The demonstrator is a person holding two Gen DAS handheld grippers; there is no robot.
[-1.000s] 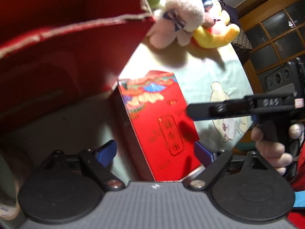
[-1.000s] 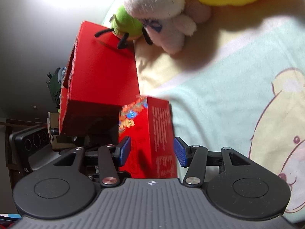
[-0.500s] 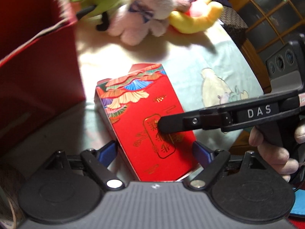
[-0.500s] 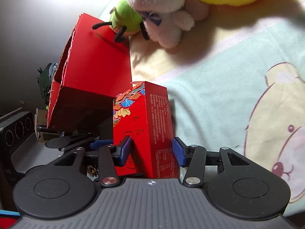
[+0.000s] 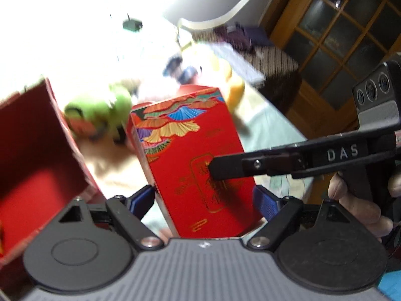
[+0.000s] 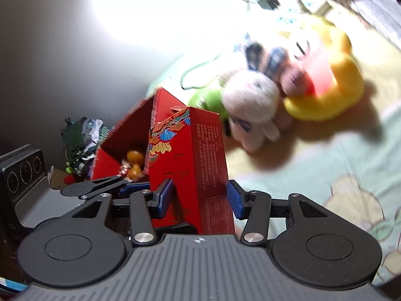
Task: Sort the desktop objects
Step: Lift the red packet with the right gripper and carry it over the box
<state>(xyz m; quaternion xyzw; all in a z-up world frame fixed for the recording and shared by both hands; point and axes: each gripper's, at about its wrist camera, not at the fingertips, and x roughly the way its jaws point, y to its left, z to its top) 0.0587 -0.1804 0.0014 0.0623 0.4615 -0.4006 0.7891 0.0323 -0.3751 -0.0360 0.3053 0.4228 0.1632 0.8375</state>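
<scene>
A tall red box point(image 5: 190, 155) with a fan pattern stands nearly upright, lifted between both grippers. My left gripper point(image 5: 204, 198) is shut across its wide face, one blue pad on each narrow side. My right gripper point(image 6: 199, 198) is shut on the red box point(image 6: 200, 155) from front to back. One of the right gripper's black fingers point(image 5: 263, 166) presses on the patterned face. A finger point(image 6: 105, 184) of the left gripper reaches the box from the left. An open red carton point(image 5: 37, 163) stands just left of the box. Orange items point(image 6: 135, 159) lie inside the carton point(image 6: 120, 138).
Plush toys lie behind the box: a green one point(image 6: 208, 100), a white one point(image 6: 250, 100) and a yellow one point(image 6: 325, 92). A pale cloth with a bear print point(image 6: 351, 195) covers the table. A hand point(image 5: 351, 200) holds the right gripper. A wooden glass-paned cabinet point(image 5: 338, 37) stands far right.
The box went from lying tilted near the cloth to nearly upright and higher. The right gripper's fingers closed onto it. Both views have swung up toward the wall and the toys.
</scene>
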